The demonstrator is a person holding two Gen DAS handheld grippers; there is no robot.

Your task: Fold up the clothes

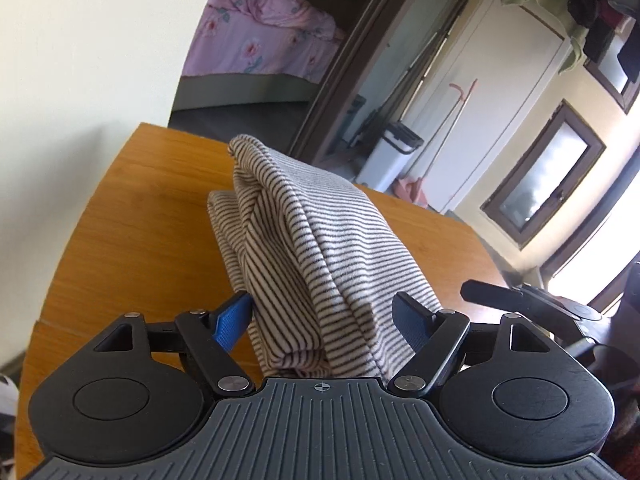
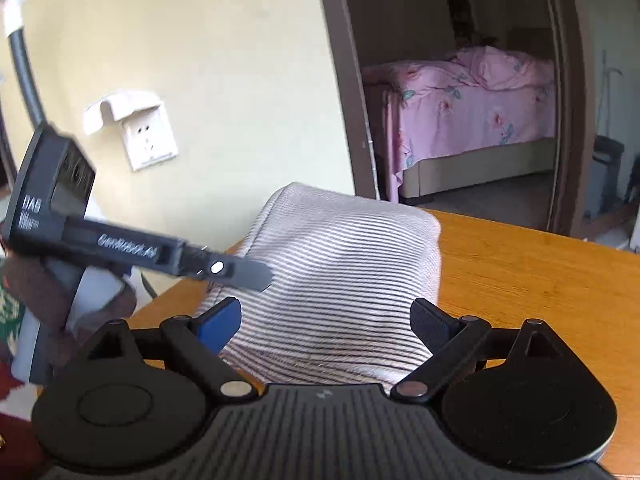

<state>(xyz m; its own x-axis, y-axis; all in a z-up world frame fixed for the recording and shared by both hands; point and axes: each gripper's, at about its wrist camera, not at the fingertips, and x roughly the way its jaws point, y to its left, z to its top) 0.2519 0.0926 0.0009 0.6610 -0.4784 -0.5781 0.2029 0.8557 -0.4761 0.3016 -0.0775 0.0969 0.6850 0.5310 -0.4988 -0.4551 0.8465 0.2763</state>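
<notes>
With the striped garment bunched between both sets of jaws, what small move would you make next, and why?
Probably close the left gripper on the striped garment. Its jaws stand open on either side of the folded cloth, which lies in a bundle on the wooden table. The right gripper is open around it too, so nothing seems to hold the cloth yet.

The left gripper point(image 1: 326, 316) has its blue-padded jaws spread either side of a folded striped garment point(image 1: 316, 256) on the wooden table point(image 1: 132, 216). The right gripper point(image 1: 520, 296) shows at the right edge.
</notes>
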